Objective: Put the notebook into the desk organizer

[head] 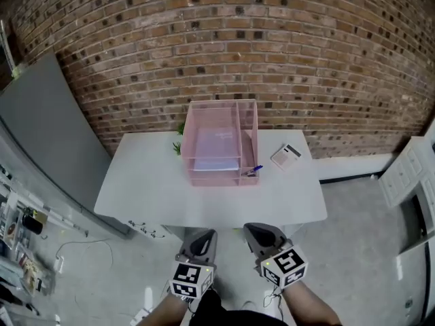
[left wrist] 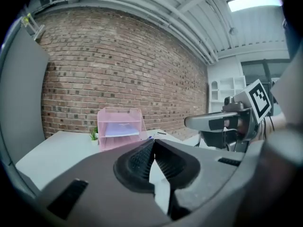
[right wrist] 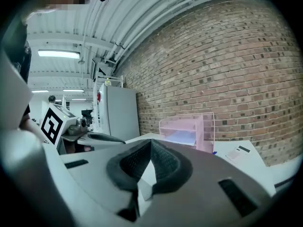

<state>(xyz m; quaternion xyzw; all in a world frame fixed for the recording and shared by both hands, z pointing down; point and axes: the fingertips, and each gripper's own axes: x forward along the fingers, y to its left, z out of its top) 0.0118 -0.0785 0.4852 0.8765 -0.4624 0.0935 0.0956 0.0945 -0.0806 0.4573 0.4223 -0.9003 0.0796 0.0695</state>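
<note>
Head view: big white table [head: 136, 189] at 12 o'clock. On its middle, pink desk organizer [head: 250, 140]. Flat inside its left tray, the notebook [head: 216, 151]. Down at 6 o'clock, left gripper [head: 202, 236] and right gripper [head: 261, 233], both pinched tight, holding nothing. At 3 o'clock of the organizer, small calculator [head: 286, 156].

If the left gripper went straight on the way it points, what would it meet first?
Likely the white table, short of the pink desk organizer, which sits slightly left of the line of the left gripper; depth is unclear.
</note>
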